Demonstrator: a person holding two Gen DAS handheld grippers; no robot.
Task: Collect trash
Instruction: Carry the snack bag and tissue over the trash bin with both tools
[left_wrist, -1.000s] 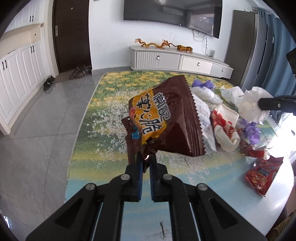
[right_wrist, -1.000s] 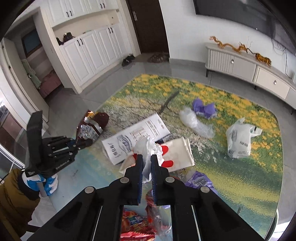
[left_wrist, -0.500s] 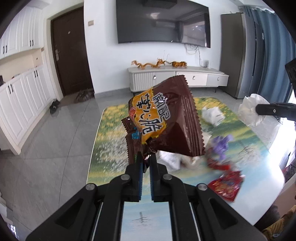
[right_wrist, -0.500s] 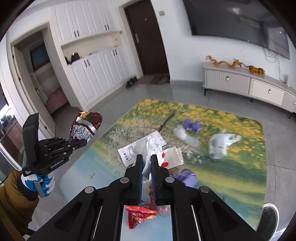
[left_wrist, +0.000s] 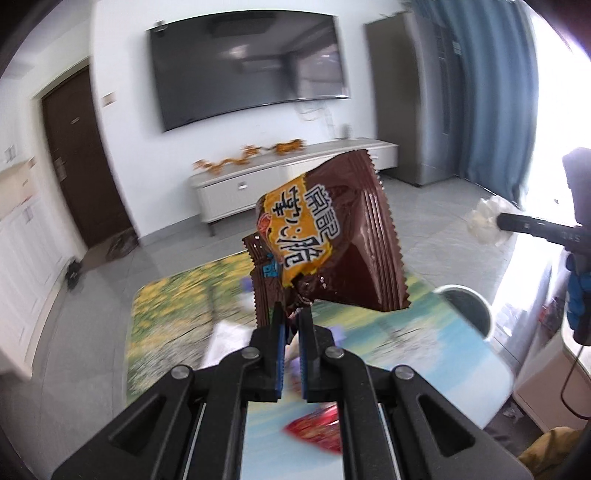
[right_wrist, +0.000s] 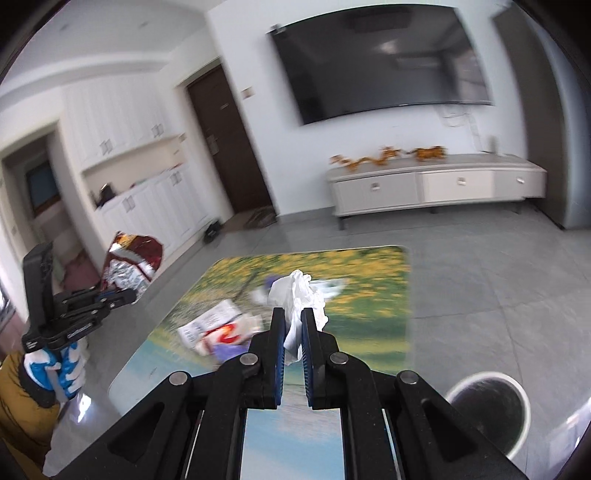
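Showing table (right_wrist: 391, 332) with blurred litter, white bin (right_wrist: 489, 410) on floor at its near right corner. Clamped in left gripper (left_wrist: 291, 317): brown snack bag (left_wrist: 332, 236), pinched by bottom corner, standing up above jaws, clear of table. Pinched in right gripper (right_wrist: 293, 321): white tissue wad (right_wrist: 299, 295), bunched above fingertips, tail hanging between narrow jaws, above table.
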